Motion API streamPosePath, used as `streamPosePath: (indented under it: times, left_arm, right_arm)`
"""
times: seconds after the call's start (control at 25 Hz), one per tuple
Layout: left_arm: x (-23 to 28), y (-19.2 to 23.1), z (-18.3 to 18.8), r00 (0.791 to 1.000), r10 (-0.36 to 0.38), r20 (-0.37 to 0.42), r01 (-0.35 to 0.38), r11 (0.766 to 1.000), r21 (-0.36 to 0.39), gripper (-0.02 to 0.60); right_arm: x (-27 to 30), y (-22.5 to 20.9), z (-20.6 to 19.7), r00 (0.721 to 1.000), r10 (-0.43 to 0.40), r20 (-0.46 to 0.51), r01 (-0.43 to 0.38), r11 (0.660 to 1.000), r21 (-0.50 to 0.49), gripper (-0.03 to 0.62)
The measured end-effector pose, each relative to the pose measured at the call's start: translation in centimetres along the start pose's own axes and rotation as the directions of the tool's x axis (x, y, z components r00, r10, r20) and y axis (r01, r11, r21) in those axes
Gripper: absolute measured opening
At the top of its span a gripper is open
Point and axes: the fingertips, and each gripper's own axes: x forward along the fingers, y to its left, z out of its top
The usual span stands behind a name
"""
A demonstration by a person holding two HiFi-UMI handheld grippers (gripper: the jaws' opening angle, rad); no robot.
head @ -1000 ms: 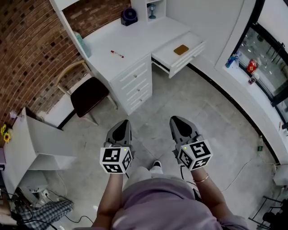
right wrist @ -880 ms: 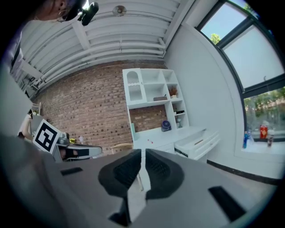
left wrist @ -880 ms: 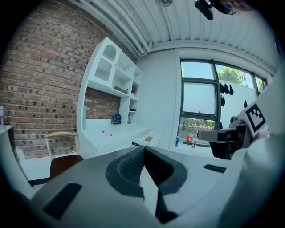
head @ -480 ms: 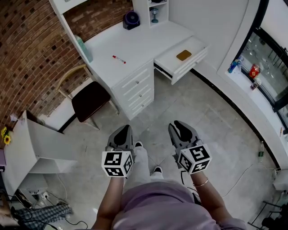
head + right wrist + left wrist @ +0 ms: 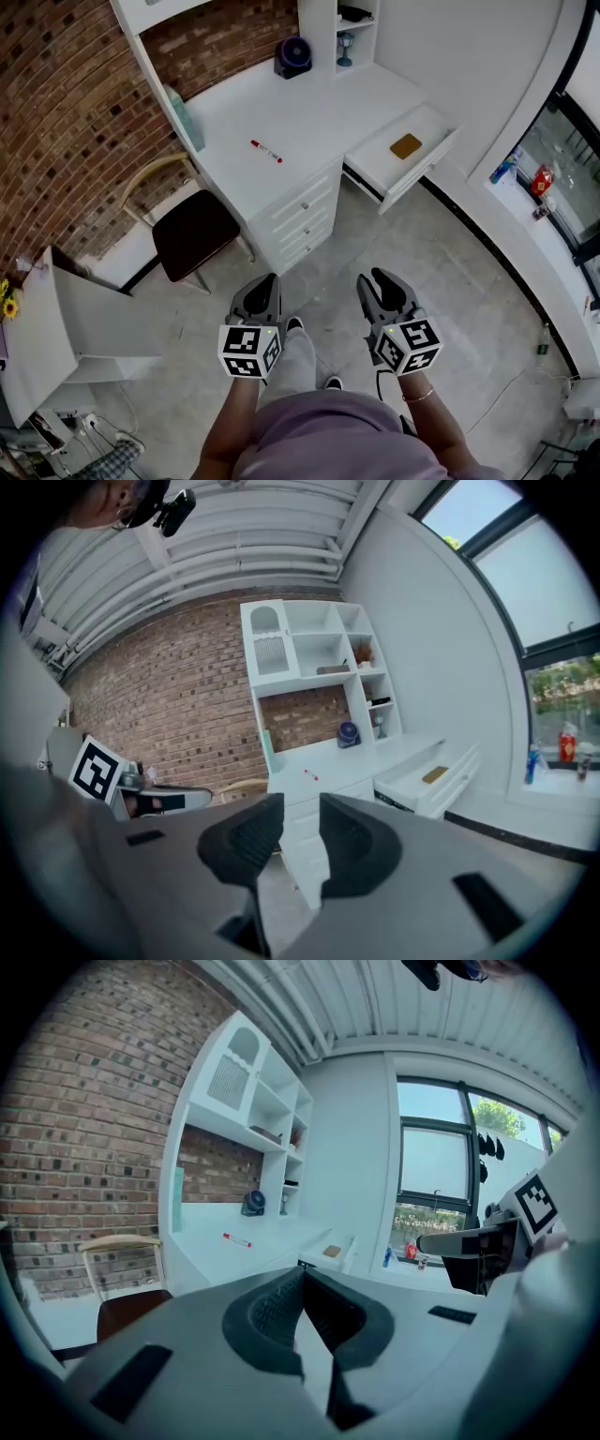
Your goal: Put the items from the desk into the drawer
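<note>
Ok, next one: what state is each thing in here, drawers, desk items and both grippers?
wide drawer: pulled open.
brown pad: lying inside the wide drawer.
red marker: lying on the desk, not yet put away.
stacked drawers: all shut.
left gripper: jaws together, empty.
right gripper: jaws apart and just been opening, nothing between them.

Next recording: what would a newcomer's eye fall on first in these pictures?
Low in the head view, the left hand-held gripper and the right hand-held gripper hang over the floor, well short of the desk; the right one's jaws have just been opening, with nothing between them. A lone red marker lies on the white desk by the brick wall, and the drawer beside it stands open with a brown pad inside.
</note>
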Motion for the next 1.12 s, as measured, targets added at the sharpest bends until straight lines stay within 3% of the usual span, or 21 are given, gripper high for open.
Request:
streamPosePath:
  times: [0.52,1.12]
  left_arm:
    - [8.7,12.4,4.4,1.000,-0.007,-0.008,0.007,1.000,-0.012,-0.002]
    - [13.0,18.6,4.6,0.999,-0.005,-0.033,0.003,0.999,-0.046,-0.002]
  right_arm:
    - [15.1,1.1,4.5,1.000,-0.016,-0.010,0.016,1.000,-0.012,0.114]
    - [24.4,2.1,5.5,0.997,0.007,-0.074,-0.013,0.997,-0.074,0.114]
